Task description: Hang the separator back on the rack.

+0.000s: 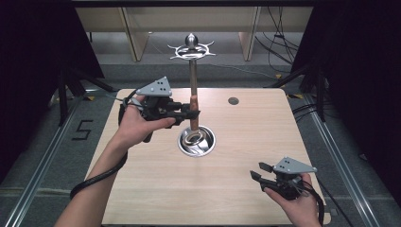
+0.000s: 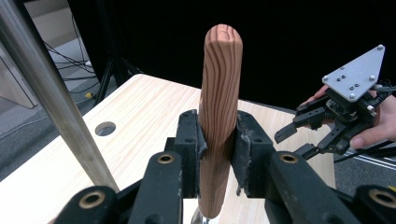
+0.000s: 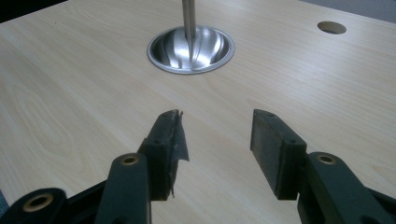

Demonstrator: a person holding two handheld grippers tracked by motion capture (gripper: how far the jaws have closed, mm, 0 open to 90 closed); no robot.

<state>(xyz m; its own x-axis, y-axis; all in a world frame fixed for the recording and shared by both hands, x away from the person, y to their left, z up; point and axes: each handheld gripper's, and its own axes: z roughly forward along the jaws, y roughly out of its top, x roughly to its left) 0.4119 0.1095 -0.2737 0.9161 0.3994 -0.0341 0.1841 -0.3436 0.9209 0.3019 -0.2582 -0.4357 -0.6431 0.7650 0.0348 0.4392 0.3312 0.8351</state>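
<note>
Wooden handle (image 2: 219, 112), one; grippers, two

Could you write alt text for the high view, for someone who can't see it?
The left hand-held gripper clamps the wooden handle of an upright utensil over a steel bowl at the middle of a light wooden table, beside a metal stand. The right hand-held gripper rests open near the table's front right corner.

The metal stand (image 1: 192, 71) rises from its round base (image 1: 196, 142) at the table's (image 1: 246, 189) middle and blocks passage there, with the left gripper (image 1: 191, 113) clamped on a wooden stick (image 1: 194, 113) just beside the pole. The right gripper (image 1: 259, 171) hangs, jaws apart, near the front right corner. Bare tabletop lies along the left, front and right edges.
</note>
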